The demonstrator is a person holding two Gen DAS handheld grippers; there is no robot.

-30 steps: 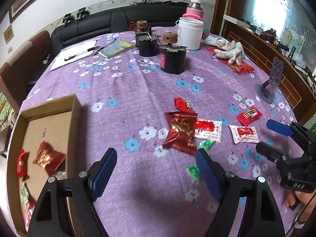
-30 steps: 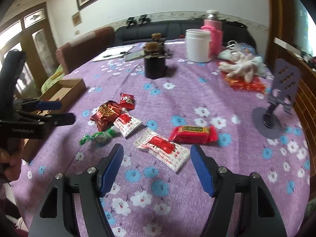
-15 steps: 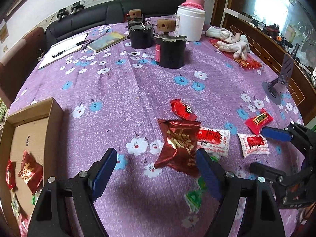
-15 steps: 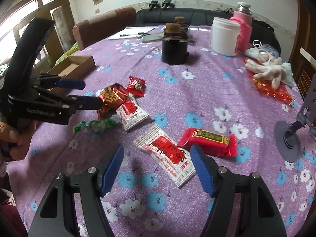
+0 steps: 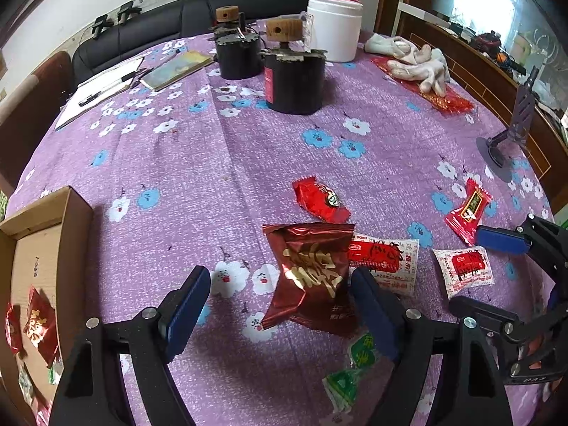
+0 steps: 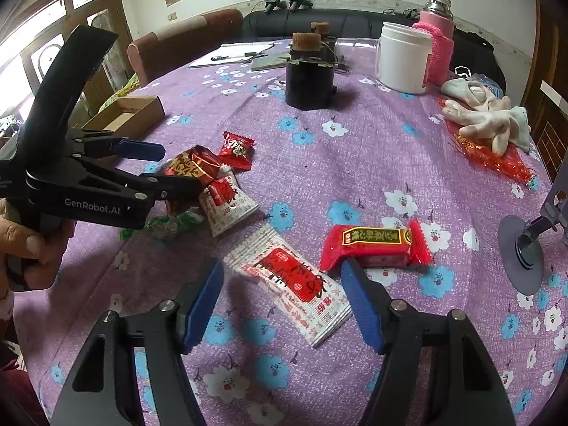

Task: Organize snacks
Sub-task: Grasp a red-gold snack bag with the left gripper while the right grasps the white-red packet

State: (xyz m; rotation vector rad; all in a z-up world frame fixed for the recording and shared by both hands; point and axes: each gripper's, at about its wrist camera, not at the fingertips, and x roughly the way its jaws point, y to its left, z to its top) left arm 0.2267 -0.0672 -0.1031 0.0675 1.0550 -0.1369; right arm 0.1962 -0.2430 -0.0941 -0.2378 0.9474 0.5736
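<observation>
Several snack packets lie on the purple flowered tablecloth (image 5: pixel 220 149). My left gripper (image 5: pixel 280 305) is open, its fingers either side of a dark red foil packet (image 5: pixel 312 277), which also shows in the right wrist view (image 6: pixel 193 167). My right gripper (image 6: pixel 280 298) is open over a white and red sachet (image 6: pixel 294 280), next to a red bar packet (image 6: pixel 376 245). Another white sachet (image 5: pixel 387 259), a small red packet (image 5: pixel 319 200) and a green candy wrapper (image 5: pixel 351 372) lie close by. A cardboard box (image 5: pixel 42 248) at the left holds several snacks.
Two black jars with cork tops (image 5: pixel 294 78), a white tub (image 5: pixel 333 28), a pink flask (image 6: pixel 438 49), white gloves (image 5: pixel 419 64) and a notebook with pen (image 5: pixel 103 88) stand at the far side. A phone stand (image 6: pixel 525 248) is at the right edge.
My left gripper has moved right from the box, toward the dark red packet, now between its fingers. My right gripper has moved closer over the white and red sachet.
</observation>
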